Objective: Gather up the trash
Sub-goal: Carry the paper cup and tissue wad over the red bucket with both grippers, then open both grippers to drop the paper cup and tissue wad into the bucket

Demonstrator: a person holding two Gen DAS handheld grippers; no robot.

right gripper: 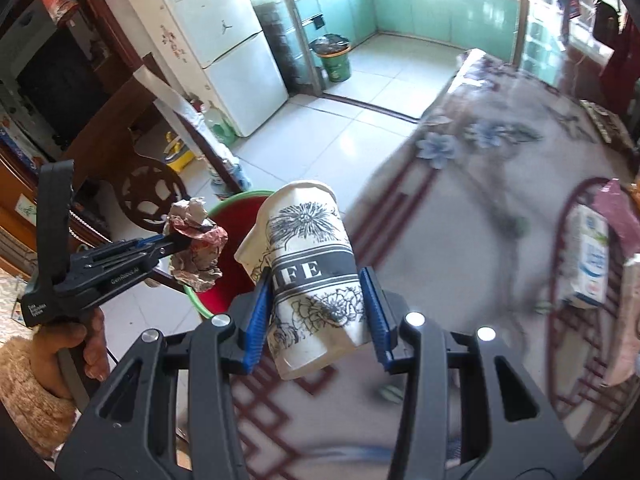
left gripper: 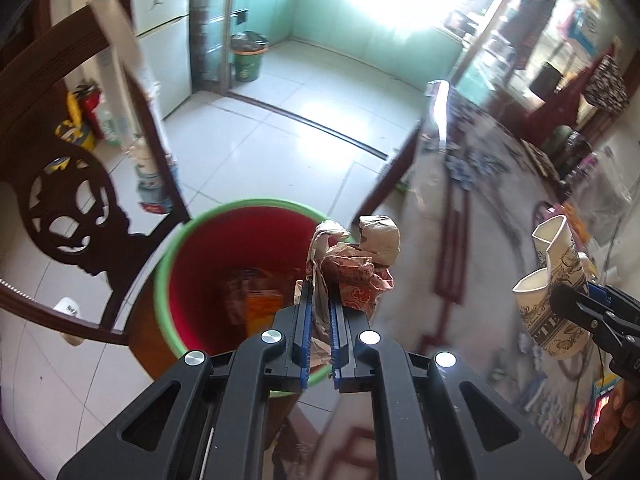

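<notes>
Left wrist view puts the left gripper (left gripper: pixel 320 304), clamped on crumpled wrapper paper (left gripper: pixel 352 268), just over the red bin's (left gripper: pixel 192 280) near rim; the right gripper (right gripper: pixel 316 300), squeezing a crushed paper cup (right gripper: pixel 308 276), sits farther off above the table (right gripper: pixel 480 208).

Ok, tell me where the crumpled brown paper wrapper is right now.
The crumpled brown paper wrapper is pinched in the left tongs, held over the near rim of the red bin with the green rim, beside the table's edge.
</notes>
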